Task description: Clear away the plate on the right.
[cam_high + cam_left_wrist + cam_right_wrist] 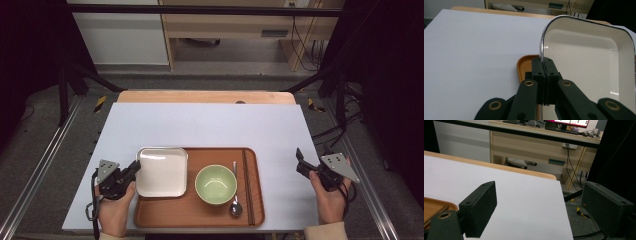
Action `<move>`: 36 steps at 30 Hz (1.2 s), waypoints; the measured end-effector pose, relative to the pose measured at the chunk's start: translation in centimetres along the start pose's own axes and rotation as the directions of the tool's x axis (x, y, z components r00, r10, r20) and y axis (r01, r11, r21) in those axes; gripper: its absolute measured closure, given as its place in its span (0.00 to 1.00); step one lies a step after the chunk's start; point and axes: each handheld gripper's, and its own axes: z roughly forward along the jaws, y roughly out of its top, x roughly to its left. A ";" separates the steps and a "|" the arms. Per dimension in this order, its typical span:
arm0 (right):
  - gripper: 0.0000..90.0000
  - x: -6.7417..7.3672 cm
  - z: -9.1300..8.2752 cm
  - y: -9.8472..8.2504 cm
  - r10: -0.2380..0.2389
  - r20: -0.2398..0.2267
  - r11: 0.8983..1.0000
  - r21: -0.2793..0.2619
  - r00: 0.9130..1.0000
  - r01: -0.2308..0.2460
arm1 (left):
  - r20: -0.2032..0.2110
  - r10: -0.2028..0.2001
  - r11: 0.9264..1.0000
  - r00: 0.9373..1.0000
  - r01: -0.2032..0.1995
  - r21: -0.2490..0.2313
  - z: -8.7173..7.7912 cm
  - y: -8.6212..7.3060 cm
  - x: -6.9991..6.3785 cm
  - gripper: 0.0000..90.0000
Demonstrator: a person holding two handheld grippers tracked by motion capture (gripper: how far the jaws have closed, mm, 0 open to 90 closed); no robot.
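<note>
Your left hand-held gripper (134, 169) sits at the left end of the desk (210, 125), its jaws pinched tight on the left rim of the white square plate (162, 171), which lies on the left part of the brown tray (200, 212). Just right of the plate stands the green bowl (216, 184), then a spoon (235, 206) and chopsticks (247, 185). Your right hand-held gripper (300, 161) hangs well right of the tray, jaws spread wide with nothing between them.
</note>
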 end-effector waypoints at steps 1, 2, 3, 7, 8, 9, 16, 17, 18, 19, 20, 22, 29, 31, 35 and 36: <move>0.15 0.0 0.0 0.0 0.001 0.000 1.000 0.001 1.000 -0.001 | -0.002 -0.002 1.000 1.000 0.002 0.003 0.0 -0.1 0.0 0.99; 0.15 0.0 0.0 0.0 0.000 -0.001 1.000 0.001 1.000 0.000 | 0.001 -0.007 1.000 1.000 0.007 0.005 0.0 -0.2 0.0 0.99; 0.15 -0.1 0.0 0.0 0.002 -0.002 1.000 0.002 1.000 -0.002 | 0.004 -0.010 1.000 1.000 0.010 0.007 0.0 -0.2 0.0 0.99; 0.15 -0.1 0.1 0.0 0.004 -0.003 1.000 0.005 1.000 -0.004 | 0.013 -0.016 1.000 1.000 0.015 0.012 0.1 -0.4 -0.2 0.99; 0.15 -0.1 0.1 0.0 0.004 -0.003 1.000 0.002 1.000 -0.004 | 0.016 -0.015 1.000 1.000 0.014 0.014 0.1 -0.4 -0.3 0.99; 0.15 -0.1 0.0 0.0 0.004 -0.002 1.000 0.004 1.000 -0.004 | 0.019 -0.014 1.000 1.000 0.014 0.016 0.2 -0.4 -0.4 0.99; 0.15 -0.3 0.0 -0.1 0.008 -0.002 1.000 0.007 1.000 -0.008 | 0.030 -0.018 1.000 0.999 0.017 0.021 0.2 -0.7 -1.0 0.99; 0.15 -0.3 0.0 -0.1 0.008 -0.003 1.000 0.004 1.000 -0.008 | 0.031 -0.019 1.000 0.999 0.018 0.021 0.3 -0.7 -1.0 0.99; 0.15 -0.2 0.1 -0.1 0.008 -0.005 1.000 0.005 1.000 -0.008 | 0.035 -0.022 1.000 0.999 0.021 0.023 0.3 -0.8 -1.1 0.99; 0.15 -0.2 0.0 -0.1 0.006 -0.004 1.000 0.005 1.000 -0.006 | 0.037 -0.023 0.999 0.999 0.022 0.025 0.4 -0.8 -1.1 0.99; 0.15 -0.2 0.0 -0.1 0.006 -0.005 1.000 0.007 1.000 -0.006 | 0.038 -0.023 0.999 0.999 0.022 0.027 0.4 -0.8 -1.1 0.99; 0.15 -0.2 0.1 0.0 0.007 -0.005 1.000 0.008 1.000 -0.007 | 0.040 -0.030 0.999 0.999 0.028 0.030 0.3 -0.9 -1.2 0.99; 0.14 0.0 0.1 0.0 0.006 -0.010 1.000 0.014 1.000 -0.006 | 0.053 -0.050 0.997 0.997 0.047 0.061 0.5 -1.0 -0.9 0.99; 0.14 0.0 0.2 0.0 0.006 -0.012 1.000 0.015 1.000 -0.006 | 0.065 -0.051 0.995 0.997 0.045 0.090 0.8 -1.0 -0.8 0.98; 0.14 0.0 0.2 -0.1 0.007 -0.014 1.000 0.023 1.000 -0.006 | 0.091 -0.070 0.986 0.993 0.055 0.160 1.9 -0.8 -0.5 0.98; 0.14 0.0 0.2 -0.1 0.006 -0.014 1.000 0.025 1.000 -0.006 | 0.098 -0.070 0.982 0.993 0.051 0.183 2.2 -0.8 -0.4 0.98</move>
